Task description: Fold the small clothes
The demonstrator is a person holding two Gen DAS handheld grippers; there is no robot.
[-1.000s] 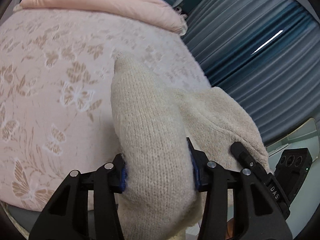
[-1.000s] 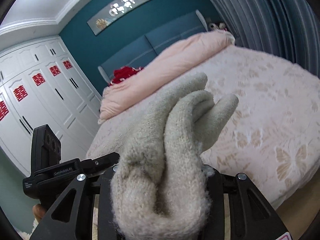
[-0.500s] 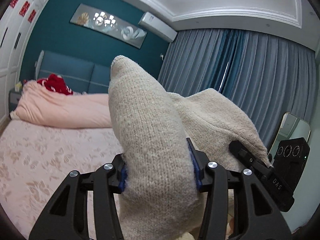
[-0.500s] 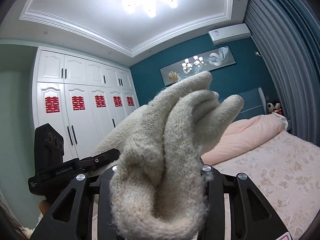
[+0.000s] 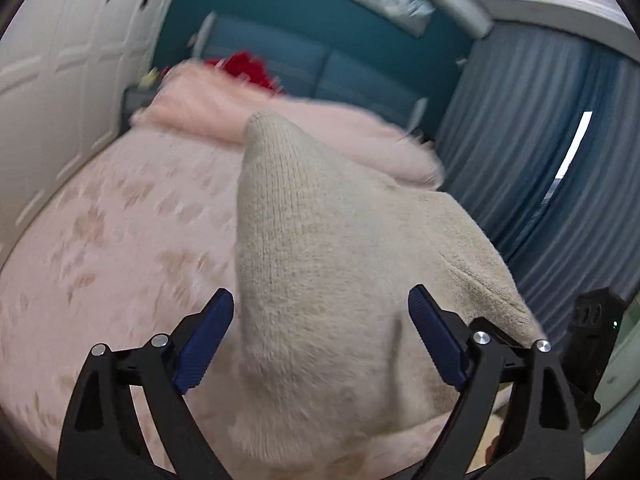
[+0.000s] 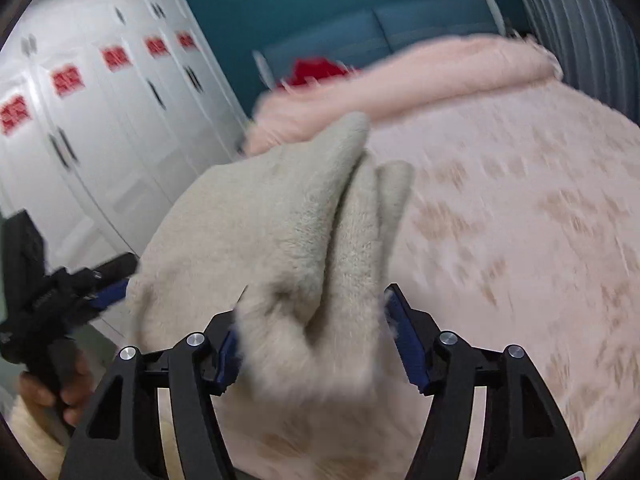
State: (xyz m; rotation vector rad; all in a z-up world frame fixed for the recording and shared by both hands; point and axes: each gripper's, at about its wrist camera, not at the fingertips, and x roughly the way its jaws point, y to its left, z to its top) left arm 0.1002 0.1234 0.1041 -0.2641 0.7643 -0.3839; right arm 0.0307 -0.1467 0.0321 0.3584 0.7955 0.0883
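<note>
A cream knitted sweater (image 5: 320,260) bunches up between the fingers of my left gripper (image 5: 320,320), over the pink bed. The left jaws are opening; both blue pads stand well apart from the knit. In the right wrist view another fold of the same sweater (image 6: 280,220) sits between the fingers of my right gripper (image 6: 316,344). Those jaws are opening too, with a small gap at the right pad. The left gripper (image 6: 100,296) also shows at the left edge there, held by a hand (image 6: 52,392). Both views are blurred by motion.
The bed (image 5: 100,260) has a pink cover with a butterfly pattern. A folded pink duvet (image 5: 208,108) and a red cushion (image 5: 244,64) lie at its head. Blue-grey curtains (image 5: 540,160) hang to the right, and white wardrobes (image 6: 100,140) stand to the left.
Both views have swung down from the ceiling and wall toward the bed. Both grippers have opened off the sweater they were clamping.
</note>
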